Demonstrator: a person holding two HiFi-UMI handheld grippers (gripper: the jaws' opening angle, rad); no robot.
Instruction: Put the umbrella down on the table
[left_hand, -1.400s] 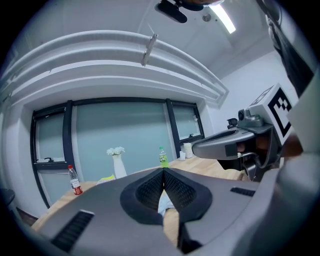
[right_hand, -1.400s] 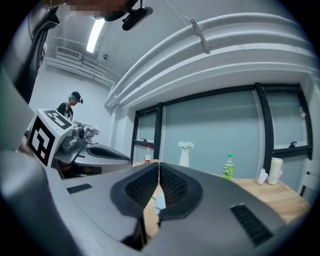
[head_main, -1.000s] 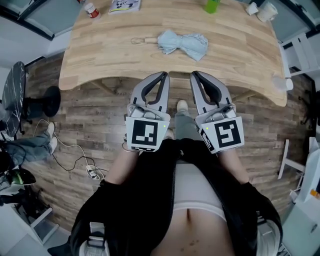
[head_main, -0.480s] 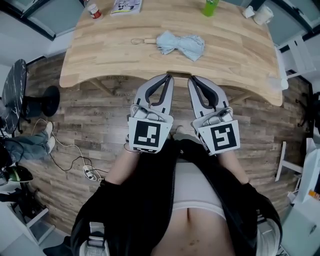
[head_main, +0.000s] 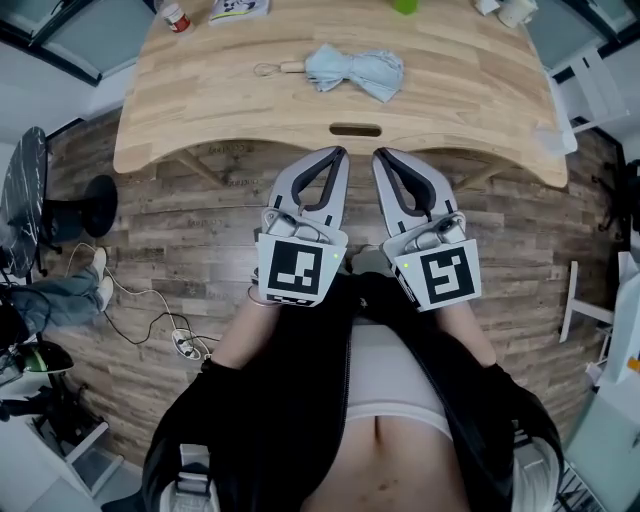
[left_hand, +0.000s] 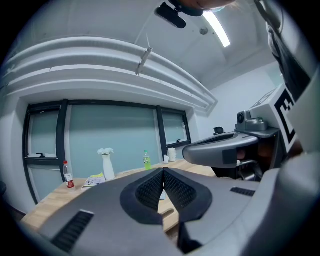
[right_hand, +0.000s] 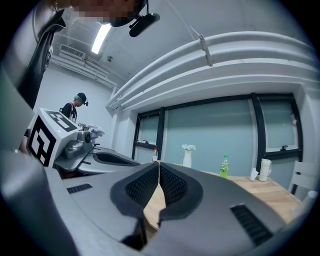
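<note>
Umbrella (head_main: 355, 72): lay folded on the far middle of the table (head_main: 200, 110), pale blue cloth loosely bunched, handle end turned toward the left of the head view.
Handle (head_main: 290, 68): short and wood-coloured, rested on the tabletop clear of the cloth, with a thin cord loop (head_main: 265, 69) beyond its end.
Left gripper (head_main: 339, 153): jaws pressed together, pads meeting on nothing; held above the floor just short of the table's near edge, well apart from the umbrella.
Right gripper (head_main: 378, 155): jaws likewise drawn together and empty, with only a hairline slit between the pads; held beside the left gripper, equally far from the umbrella.
Task standing: judged done, with the umbrella flat on the wood and no jaw on it.
Weight: judged light, easily borne by one gripper.
Stiffness: judged mixed, soft cloth over a thin rigid shaft and ribs.
Surface: cloth judged slippery and prone to sliding or bunching under the pads.
Best hold: judged to be the handle, firm and narrow enough for the jaws; failing that, the shaft through the gathered cloth near the middle.
Risk: thin ribs judged liable to bend under a hard pinch; loose cloth likely to sag open if lifted by one end.
Surroundings: red-capped bottle (head_main: 175, 17) and booklet (head_main: 238, 8) stood at the far edge, well apart from the umbrella.
</note>
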